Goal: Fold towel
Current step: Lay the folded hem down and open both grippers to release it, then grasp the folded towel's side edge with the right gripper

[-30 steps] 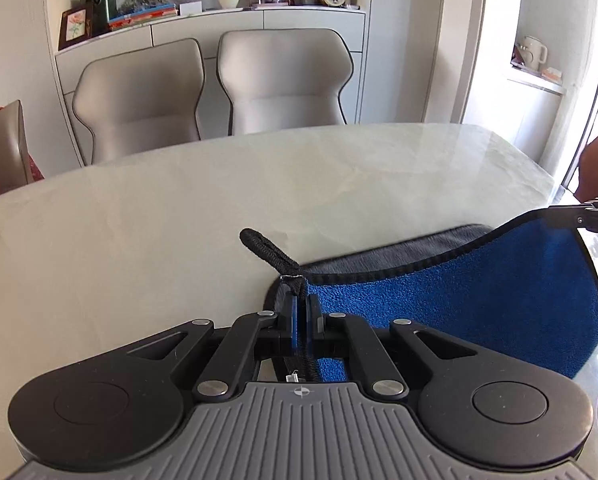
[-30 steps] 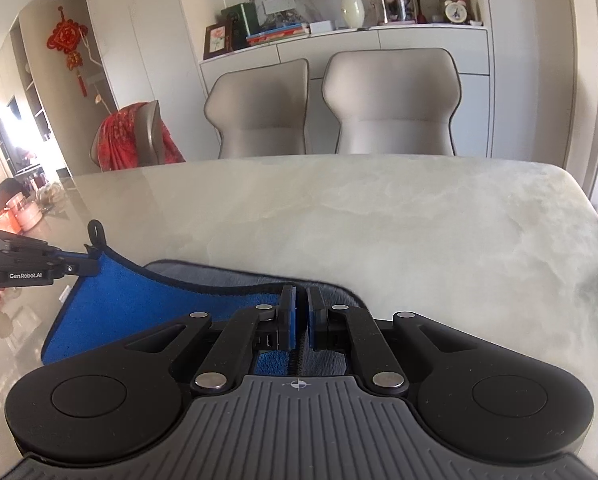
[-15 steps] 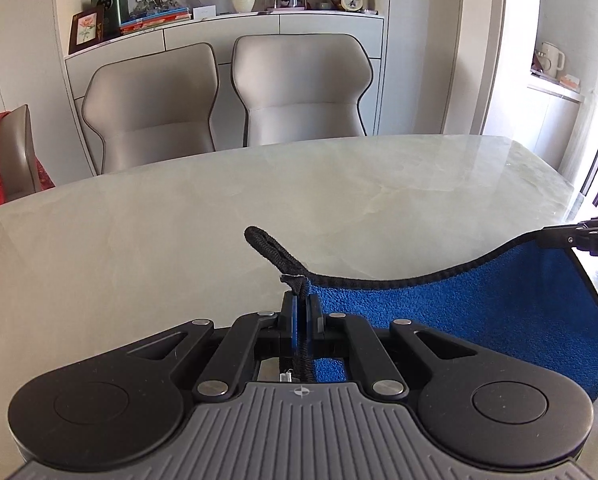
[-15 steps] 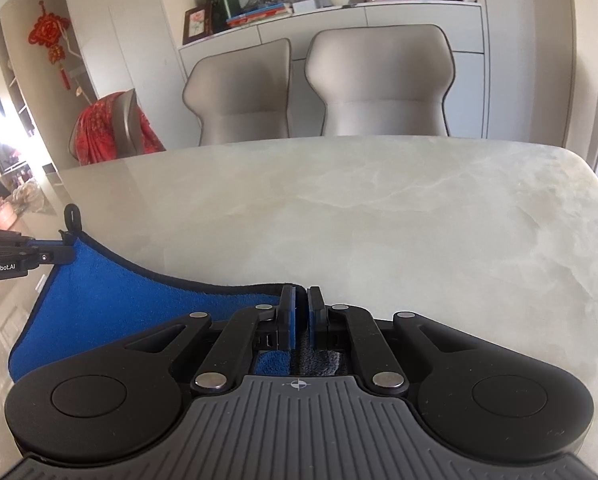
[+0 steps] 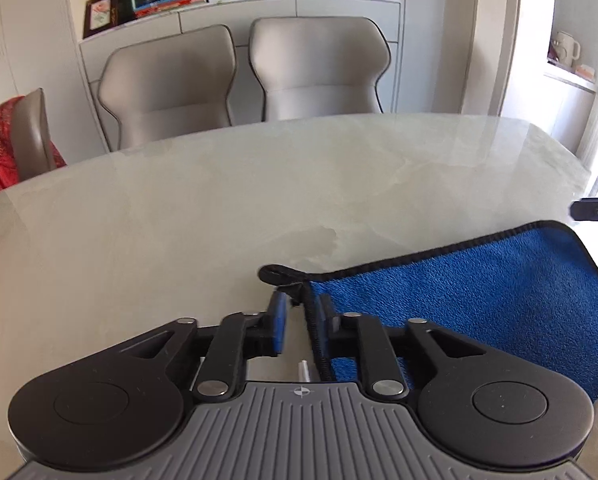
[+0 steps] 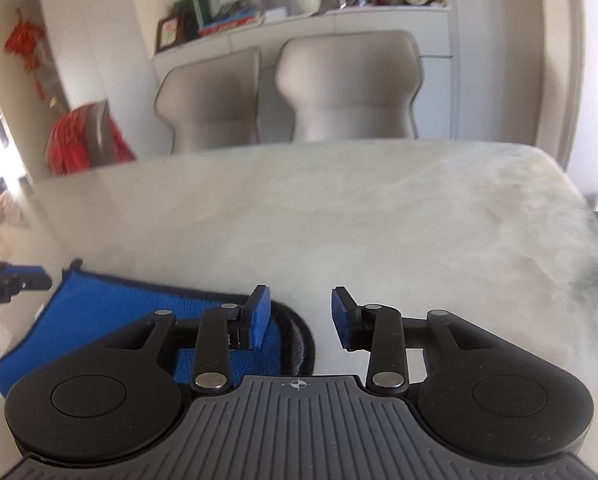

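A blue towel (image 5: 479, 292) with black trim lies flat on the marble table (image 5: 219, 208), folded over. Its corner loop (image 5: 275, 274) lies just ahead of my left gripper (image 5: 301, 312), which is open, with the towel's left edge running between its pads. In the right wrist view the towel (image 6: 111, 304) lies to the left, its right corner under the left finger. My right gripper (image 6: 301, 312) is open wide and holds nothing. Each gripper's tip shows at the edge of the other's view.
Two beige chairs (image 5: 243, 76) stand at the table's far side. A chair with a red cloth (image 5: 3, 148) is at the left. A cabinet shelf (image 5: 235, 0) with a vase and books is behind.
Both grippers lowered the lifted towel edge onto the table and opened, letting go of it. The towel now lies flat.
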`<state>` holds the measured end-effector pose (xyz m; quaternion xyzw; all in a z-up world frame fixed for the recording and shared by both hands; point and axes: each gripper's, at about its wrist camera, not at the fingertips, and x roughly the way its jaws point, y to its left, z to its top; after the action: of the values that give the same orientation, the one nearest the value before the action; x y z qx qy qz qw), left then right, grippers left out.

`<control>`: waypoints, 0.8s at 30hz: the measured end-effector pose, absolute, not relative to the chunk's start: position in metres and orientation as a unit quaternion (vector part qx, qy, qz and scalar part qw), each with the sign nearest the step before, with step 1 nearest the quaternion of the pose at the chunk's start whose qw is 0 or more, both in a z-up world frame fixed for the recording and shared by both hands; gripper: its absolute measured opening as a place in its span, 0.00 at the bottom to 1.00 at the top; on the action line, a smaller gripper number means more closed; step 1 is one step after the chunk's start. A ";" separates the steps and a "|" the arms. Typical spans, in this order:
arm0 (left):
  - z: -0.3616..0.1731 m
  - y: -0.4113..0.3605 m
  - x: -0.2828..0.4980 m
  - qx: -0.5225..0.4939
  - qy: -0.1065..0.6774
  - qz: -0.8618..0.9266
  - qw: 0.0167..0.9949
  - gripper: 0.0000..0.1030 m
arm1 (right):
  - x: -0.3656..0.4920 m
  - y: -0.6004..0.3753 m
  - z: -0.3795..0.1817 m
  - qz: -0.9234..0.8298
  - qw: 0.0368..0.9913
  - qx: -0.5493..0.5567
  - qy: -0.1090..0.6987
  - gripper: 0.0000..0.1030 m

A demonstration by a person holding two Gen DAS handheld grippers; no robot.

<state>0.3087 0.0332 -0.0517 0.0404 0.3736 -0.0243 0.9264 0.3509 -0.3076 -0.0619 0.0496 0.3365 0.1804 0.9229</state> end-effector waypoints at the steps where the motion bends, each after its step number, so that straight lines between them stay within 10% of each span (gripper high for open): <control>1: -0.048 0.033 0.303 0.039 0.369 -0.024 0.928 0.35 | 0.344 -0.306 -0.059 0.188 0.921 0.052 0.338 0.34; 24: -0.080 -0.005 0.231 -0.006 0.435 -0.086 0.896 0.42 | 0.266 -0.296 -0.088 0.226 0.880 0.106 0.404 0.34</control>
<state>0.2313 -0.0046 -0.0800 -0.0058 0.4352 -0.0862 0.8962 0.2658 -0.2957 -0.0878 0.1059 0.4041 0.2262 0.8799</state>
